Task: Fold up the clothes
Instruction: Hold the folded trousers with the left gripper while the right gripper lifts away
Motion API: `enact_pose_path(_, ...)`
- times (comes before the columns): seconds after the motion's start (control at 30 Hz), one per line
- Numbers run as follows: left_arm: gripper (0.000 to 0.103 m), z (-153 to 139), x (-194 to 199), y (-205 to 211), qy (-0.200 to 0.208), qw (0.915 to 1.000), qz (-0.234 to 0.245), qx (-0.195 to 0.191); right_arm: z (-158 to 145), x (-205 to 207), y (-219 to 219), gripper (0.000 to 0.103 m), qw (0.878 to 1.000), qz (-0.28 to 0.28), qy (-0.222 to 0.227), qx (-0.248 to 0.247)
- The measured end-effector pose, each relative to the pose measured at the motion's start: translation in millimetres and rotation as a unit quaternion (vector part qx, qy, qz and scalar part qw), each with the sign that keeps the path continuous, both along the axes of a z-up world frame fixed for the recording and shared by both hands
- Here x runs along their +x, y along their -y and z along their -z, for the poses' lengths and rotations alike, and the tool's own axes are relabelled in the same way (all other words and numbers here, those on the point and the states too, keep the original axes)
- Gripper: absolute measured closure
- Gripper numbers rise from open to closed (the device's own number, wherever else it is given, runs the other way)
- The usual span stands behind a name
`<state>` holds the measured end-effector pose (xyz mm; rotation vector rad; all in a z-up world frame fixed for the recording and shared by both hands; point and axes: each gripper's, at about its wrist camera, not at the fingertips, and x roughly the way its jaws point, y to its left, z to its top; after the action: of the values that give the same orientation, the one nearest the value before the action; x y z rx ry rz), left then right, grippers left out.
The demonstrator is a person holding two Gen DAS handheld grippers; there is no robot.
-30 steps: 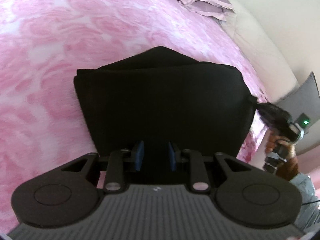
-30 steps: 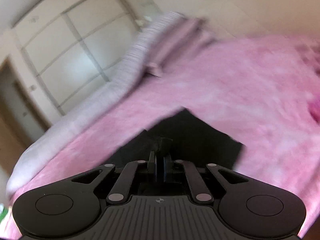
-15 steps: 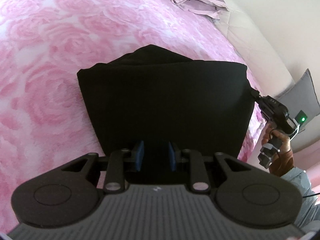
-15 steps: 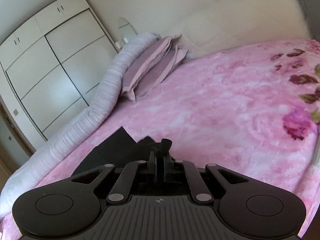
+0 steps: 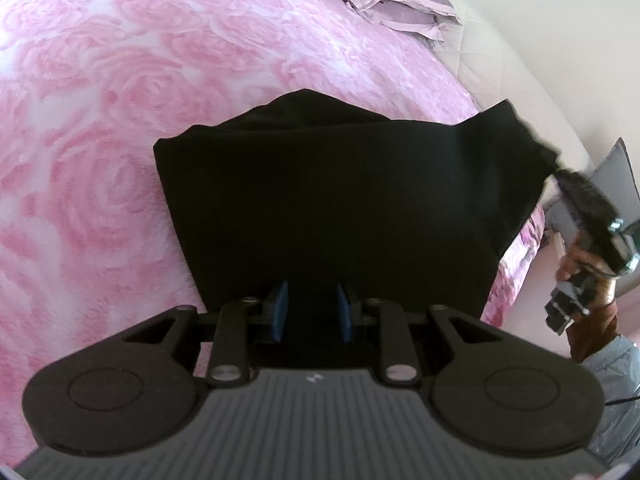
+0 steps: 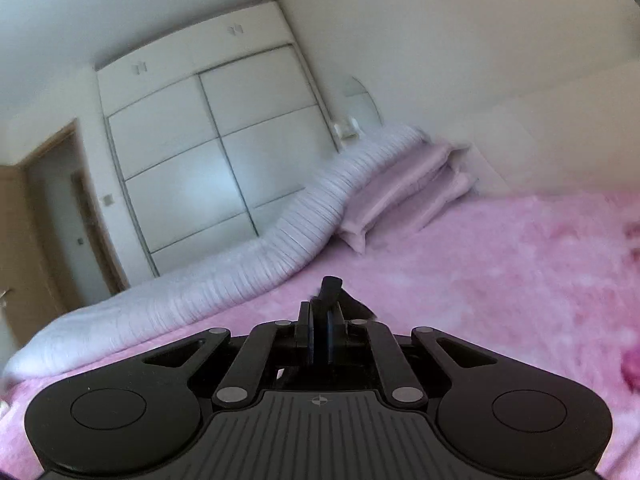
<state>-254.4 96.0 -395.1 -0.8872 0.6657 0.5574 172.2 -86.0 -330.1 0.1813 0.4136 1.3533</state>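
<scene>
We have a black garment (image 5: 340,200) lying part-folded on the pink rose-patterned bed (image 5: 120,100), toward its near side, and we work it from two ends. Our left hand-held gripper (image 5: 310,312) sits at the near edge of the cloth with its blue pads (image 5: 279,312) standing apart; dark fabric lies between them, but we cannot tell from the wrist view whether the pads press on it or merely straddle it. We judge its job is to anchor this near edge so the cloth does not slide when the other end is pulled.

Our right hand-held gripper (image 6: 320,332) is closed tight on a pinch of the black fabric, a small tuft of which pokes out beyond the pads. Seen from the left wrist, that gripper (image 5: 556,168) holds the far right corner of the garment lifted off the bed, so the cloth peaks up toward it, with our hand (image 5: 588,280) on the handle below. We judge the corner is raised in order to carry it over the rest of the garment for the next fold; a taut, high hold keeps the edge straight.

At the far end of the bed rest lilac pillows (image 6: 412,188) and a rolled striped quilt (image 6: 240,272), well apart from our work. A white wardrobe (image 6: 208,152) stands beyond.
</scene>
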Motion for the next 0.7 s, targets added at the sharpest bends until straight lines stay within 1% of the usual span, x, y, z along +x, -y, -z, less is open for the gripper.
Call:
enact_pose_path(0.03,0.081,0,1,0,0.0,1.0,0.0,0.0,6,3,-6,0.098,0.999,0.024,0.002,-0.033)
enact_pose_path(0.07,0.081,0,1,0,-0.001,1.0,0.001,0.0,18,11,-14,0.098,0.995,0.055,-0.008,-0.079)
enact_pose_path(0.1,0.081,0,2,-1,0.0,1.0,0.0,-0.001,30,20,-21,0.097,0.989,0.08,-0.028,-0.121)
enact_pose_path(0.13,0.081,-1,2,-2,-0.001,1.0,0.0,-0.002,44,31,-27,0.092,0.981,0.099,-0.056,-0.159)
enact_pose_path(0.17,0.081,-2,1,-2,-0.003,1.0,-0.002,0.0,56,39,-30,0.091,0.974,0.104,-0.082,-0.182)
enact_pose_path(0.2,0.081,-3,0,-2,-0.004,1.0,-0.003,0.001,57,40,-27,0.088,0.976,0.107,-0.086,-0.171)
enact_pose_path(0.23,0.081,-4,-1,-2,-0.006,1.0,-0.005,0.003,52,36,-23,0.072,0.975,0.123,-0.077,-0.166)
enact_pose_path(0.27,0.081,-6,-2,-2,-0.01,0.9999,-0.01,0.006,47,32,-19,0.064,0.974,0.141,-0.067,-0.163)
enact_pose_path(0.3,0.081,-8,-4,-2,-0.013,0.9997,-0.017,0.01,41,27,-15,0.061,0.972,0.161,-0.052,-0.162)
enact_pose_path(0.37,0.081,-12,-7,-2,-0.016,0.9994,-0.026,0.019,29,16,-4,0.061,0.974,0.168,-0.028,-0.147)
enact_pose_path(0.4,0.081,-14,-7,0,-0.021,0.9991,-0.026,0.026,25,9,0,0.061,0.978,0.15,-0.024,-0.144)
enact_pose_path(0.47,0.081,-15,-4,4,-0.029,0.9987,-0.018,0.039,19,-11,6,0.061,0.987,0.075,-0.009,-0.144)
enact_pose_path(0.53,0.081,-10,2,10,-0.037,0.9983,-0.001,0.045,24,-30,1,0.061,0.986,0.007,0.023,-0.165)
enact_pose_path(0.6,0.08,-2,3,12,-0.033,0.9979,-0.006,0.055,44,-45,-10,0.061,0.974,-0.015,0.058,-0.22)
enact_pose_path(0.63,0.082,3,4,12,-0.031,0.9977,-0.009,0.06,52,-51,-14,0.061,0.968,-0.021,0.071,-0.241)
enact_pose_path(0.7,0.083,-2,-1,11,-0.026,0.9981,-0.029,0.047,59,-52,-12,0.061,0.97,-0.001,0.066,-0.235)
